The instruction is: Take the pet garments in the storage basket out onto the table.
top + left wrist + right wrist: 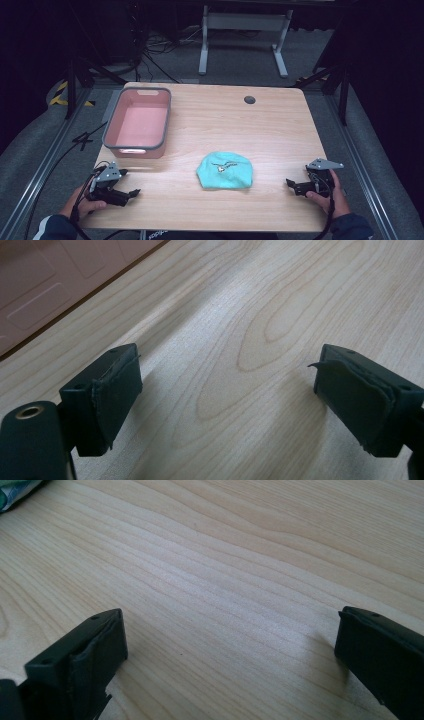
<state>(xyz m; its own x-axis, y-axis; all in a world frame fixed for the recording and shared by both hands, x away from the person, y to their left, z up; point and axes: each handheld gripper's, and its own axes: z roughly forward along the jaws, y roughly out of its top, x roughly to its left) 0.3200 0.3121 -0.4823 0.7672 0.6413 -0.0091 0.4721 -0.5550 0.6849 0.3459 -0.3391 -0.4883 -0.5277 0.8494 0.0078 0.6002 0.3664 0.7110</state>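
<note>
A teal cloth hat [224, 170] with a small emblem lies flat on the wooden table [225, 125], near the front centre. A pink bin with a grey rim [138, 121] stands empty at the table's left. My left gripper [134, 192] rests at the front left corner, open, jaws pointing right toward the hat. My right gripper [290, 184] sits at the front right, open, jaws pointing left. In the left gripper view my gripper [225, 385] has only bare wood between its jaws, and the bin's wall [45, 285] shows at top left. The right gripper [230, 645] is also empty, with the hat's edge [12, 491] at top left.
A dark round grommet [249, 99] is set in the table near its back edge. Beyond the table stand a white desk frame [244, 30] and cables on a grey floor. Metal rails run along both sides of the table.
</note>
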